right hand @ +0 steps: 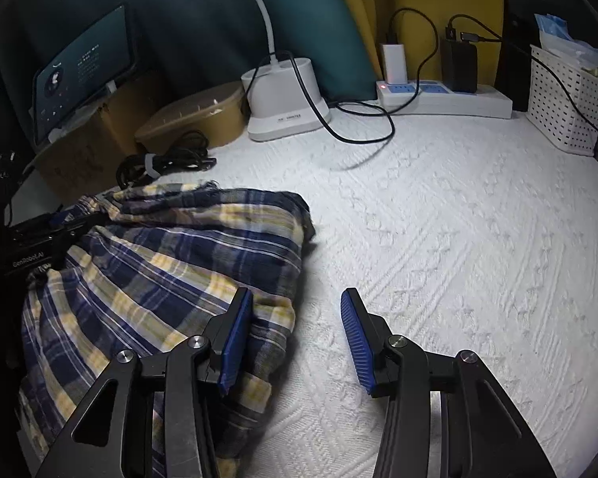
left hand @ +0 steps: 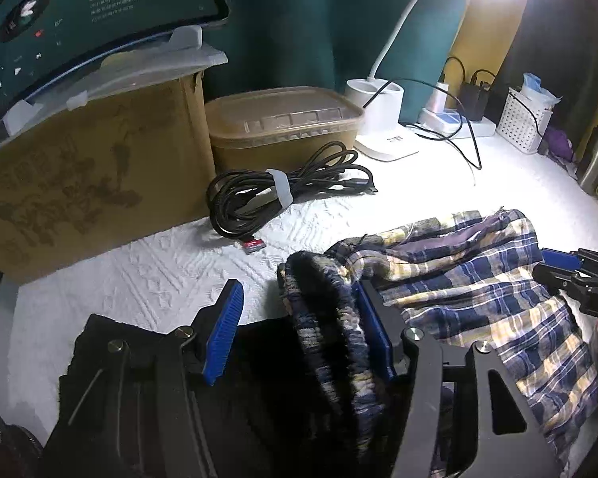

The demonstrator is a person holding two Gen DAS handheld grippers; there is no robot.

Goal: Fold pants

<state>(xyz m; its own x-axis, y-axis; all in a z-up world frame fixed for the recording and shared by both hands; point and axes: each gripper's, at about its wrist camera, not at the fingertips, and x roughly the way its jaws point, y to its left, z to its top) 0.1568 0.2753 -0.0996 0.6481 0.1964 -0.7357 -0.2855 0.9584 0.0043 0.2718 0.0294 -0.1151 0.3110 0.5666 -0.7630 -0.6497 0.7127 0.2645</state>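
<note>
Centrally: plaid pants (right hand: 159,279), one item, bunched in a loose heap on the white textured cover (right hand: 458,259), not yet squared.
Left tongs (left hand: 299,334): spread wide, gathered waistband standing between the two pads, touching the right-hand pad only; not clamped.
Right tongs (right hand: 295,338): spread wide, holding nothing; one pad resting at the heap's near edge, the other over bare cover.
Risk, judged: closing the left tongs on the bunched waistband could catch several layers and drag the heap askew; the cable bundle (left hand: 283,191) ahead of the left tongs could snag a swung leg.
Containers beyond: brown lidded tub (left hand: 283,123), contents hidden; cardboard box (left hand: 91,171), shut; white perforated basket (right hand: 562,99), holding a blue-and-clear packet.
</note>
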